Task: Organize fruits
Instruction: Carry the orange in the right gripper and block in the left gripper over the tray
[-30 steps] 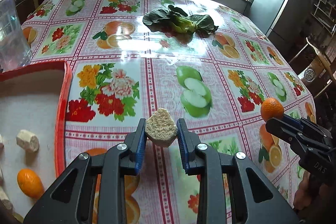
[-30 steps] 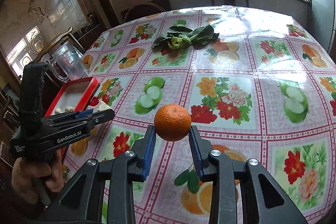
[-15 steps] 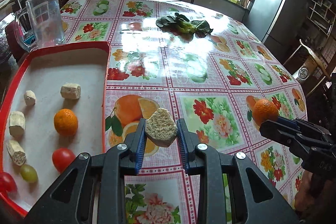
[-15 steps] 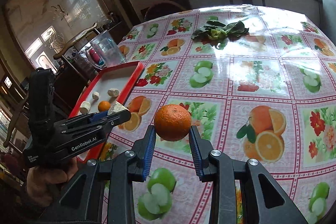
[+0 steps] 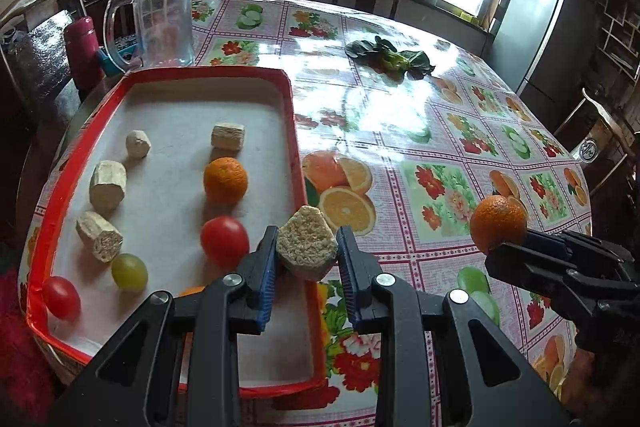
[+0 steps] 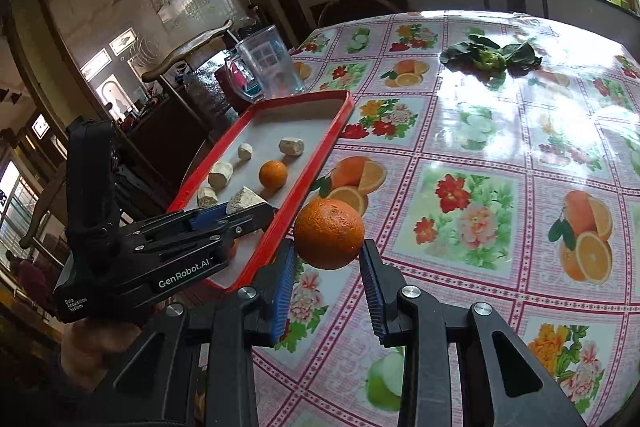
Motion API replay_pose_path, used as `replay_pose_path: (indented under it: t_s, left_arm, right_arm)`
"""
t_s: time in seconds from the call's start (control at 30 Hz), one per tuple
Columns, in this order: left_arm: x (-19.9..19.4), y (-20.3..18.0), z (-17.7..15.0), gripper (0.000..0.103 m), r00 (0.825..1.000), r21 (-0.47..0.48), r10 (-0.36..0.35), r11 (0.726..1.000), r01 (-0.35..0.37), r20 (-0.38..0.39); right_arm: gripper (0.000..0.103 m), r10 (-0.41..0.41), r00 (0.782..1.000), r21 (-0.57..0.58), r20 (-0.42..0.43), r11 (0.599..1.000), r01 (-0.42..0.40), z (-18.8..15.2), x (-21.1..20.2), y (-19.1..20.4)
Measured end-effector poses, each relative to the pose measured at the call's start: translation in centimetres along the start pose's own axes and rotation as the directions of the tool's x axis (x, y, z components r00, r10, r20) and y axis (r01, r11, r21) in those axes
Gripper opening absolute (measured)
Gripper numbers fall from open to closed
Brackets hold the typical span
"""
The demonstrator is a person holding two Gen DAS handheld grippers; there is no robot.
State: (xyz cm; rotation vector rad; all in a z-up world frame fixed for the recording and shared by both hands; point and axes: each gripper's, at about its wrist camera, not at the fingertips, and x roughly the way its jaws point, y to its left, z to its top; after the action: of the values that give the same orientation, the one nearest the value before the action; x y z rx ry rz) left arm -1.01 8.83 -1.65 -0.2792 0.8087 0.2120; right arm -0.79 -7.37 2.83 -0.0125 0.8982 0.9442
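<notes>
My left gripper (image 5: 307,259) is shut on a beige sugarcane chunk (image 5: 306,247) and holds it above the right rim of the red tray (image 5: 295,131). The tray holds an orange (image 5: 225,180), two red tomatoes (image 5: 224,238), a green grape (image 5: 129,271) and several cane chunks (image 5: 107,185). My right gripper (image 6: 329,279) is shut on an orange (image 6: 329,233), held above the tablecloth just right of the tray (image 6: 320,163). It shows at the right of the left wrist view (image 5: 520,247), orange (image 5: 498,223) in its jaws. The left gripper (image 6: 244,217) shows in the right wrist view.
A clear plastic jug (image 5: 160,23) and a pink bottle (image 5: 82,51) stand behind the tray. Leafy greens (image 5: 390,57) lie at the far middle of the fruit-print tablecloth (image 5: 440,155). Chairs stand around the table.
Both grippers have moved back and left, each still holding its item. The left gripper with the cane chunk now hangs over the tray's right rim; the whole tray has come into view.
</notes>
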Motion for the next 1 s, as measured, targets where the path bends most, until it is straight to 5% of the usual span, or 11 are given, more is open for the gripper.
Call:
replay_pose_path:
  t_s: [1.0]
  left_arm:
    - [-2.0, 7.1, -1.8, 0.026, 0.997, -0.106, 0.076, 0.992, -0.074, 0.014]
  right_arm:
    - [0.033, 0.047, 0.995, -0.084, -0.090, 0.995, -0.055, 0.1, 5.3, 5.7]
